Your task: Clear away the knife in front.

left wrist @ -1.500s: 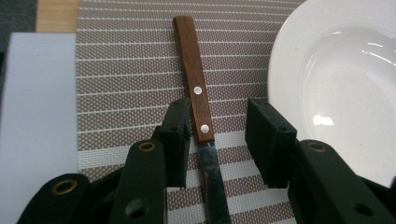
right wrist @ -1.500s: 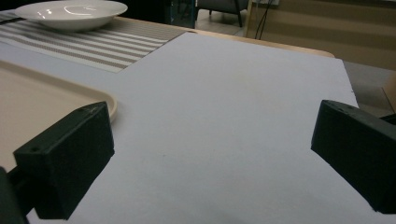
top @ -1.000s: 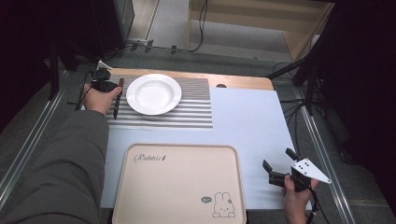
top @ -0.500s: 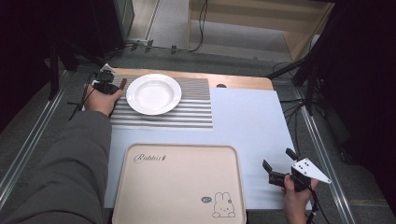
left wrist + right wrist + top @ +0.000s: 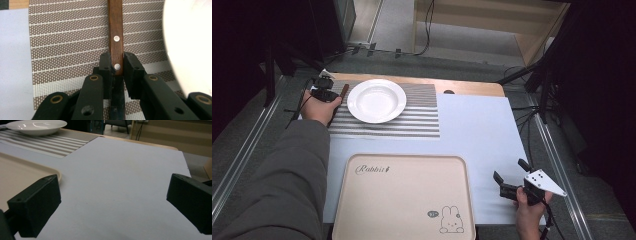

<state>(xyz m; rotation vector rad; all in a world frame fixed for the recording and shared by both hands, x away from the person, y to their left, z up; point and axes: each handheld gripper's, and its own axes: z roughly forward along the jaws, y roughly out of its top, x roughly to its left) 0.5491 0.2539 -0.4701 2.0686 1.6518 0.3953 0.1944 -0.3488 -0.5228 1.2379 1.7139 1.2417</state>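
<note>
— Left gripper (image 5: 117,65): condition?

— Jaws pinched on a slim brown wooden handle with two metal rivets (image 5: 116,35). That handle runs straight ahead from the jaws, lying over a brown-and-white striped woven placemat (image 5: 67,40). What the handle belongs to cannot be told.

— Anything beside it?

— A round white ceramic plate (image 5: 376,100) sits just to that gripper's right, on the same placemat.

— Right gripper (image 5: 112,205)?

— Jaws spread wide, nothing between them. It hovers over a pale blue-white table sheet (image 5: 125,177). A beige rectangular plastic tray with a rabbit print (image 5: 404,200) lies to its left; the plate stands far ahead and left.
</note>
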